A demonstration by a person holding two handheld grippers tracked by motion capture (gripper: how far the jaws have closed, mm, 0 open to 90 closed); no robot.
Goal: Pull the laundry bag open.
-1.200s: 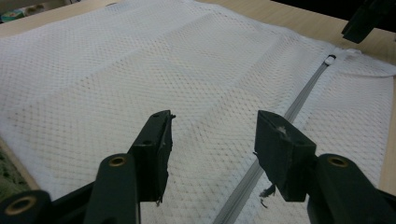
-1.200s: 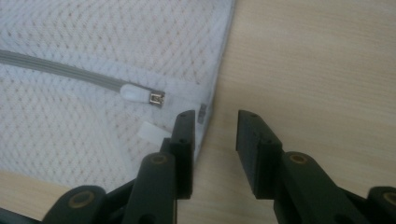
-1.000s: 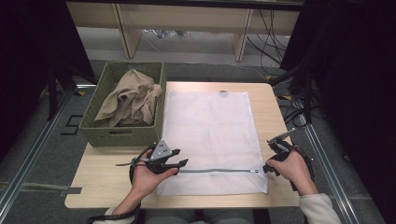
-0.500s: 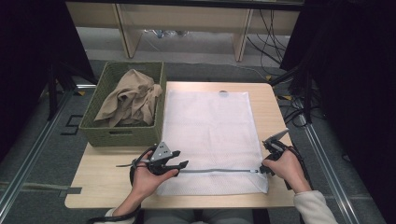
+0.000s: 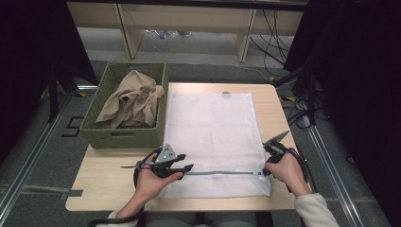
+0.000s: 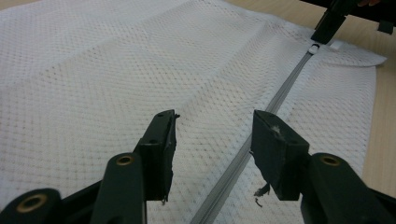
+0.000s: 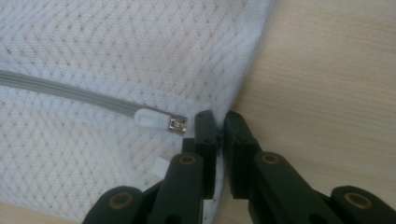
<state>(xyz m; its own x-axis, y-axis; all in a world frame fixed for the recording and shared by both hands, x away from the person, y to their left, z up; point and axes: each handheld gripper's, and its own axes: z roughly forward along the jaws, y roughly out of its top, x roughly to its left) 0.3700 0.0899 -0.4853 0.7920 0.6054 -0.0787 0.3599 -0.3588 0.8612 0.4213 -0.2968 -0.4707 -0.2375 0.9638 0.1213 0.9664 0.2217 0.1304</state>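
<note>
A white mesh bag (image 5: 213, 132) lies flat on the wooden table (image 5: 108, 179), with a grey zipper (image 5: 222, 173) running along its near end. My left gripper (image 5: 187, 169) is open over the zipper's left end; in the left gripper view its jaws (image 6: 212, 135) straddle the zipper (image 6: 280, 93) just above the mesh. My right gripper (image 5: 264, 172) sits at the zipper's right end. Its jaws (image 7: 218, 122) are shut at the bag's edge, just right of the white zipper pull (image 7: 152, 119). The pull is outside them. I cannot tell whether fabric is pinched.
A green woven basket (image 5: 123, 137) holding a crumpled beige cloth (image 5: 130, 101) stands at the table's left, against the bag's left side. Bare wood (image 7: 327, 70) lies right of the bag. Cables trail on the floor at the right.
My right hand has come in leftward and down from beside the bag to the zipper's right end. The left gripper has barely moved.
</note>
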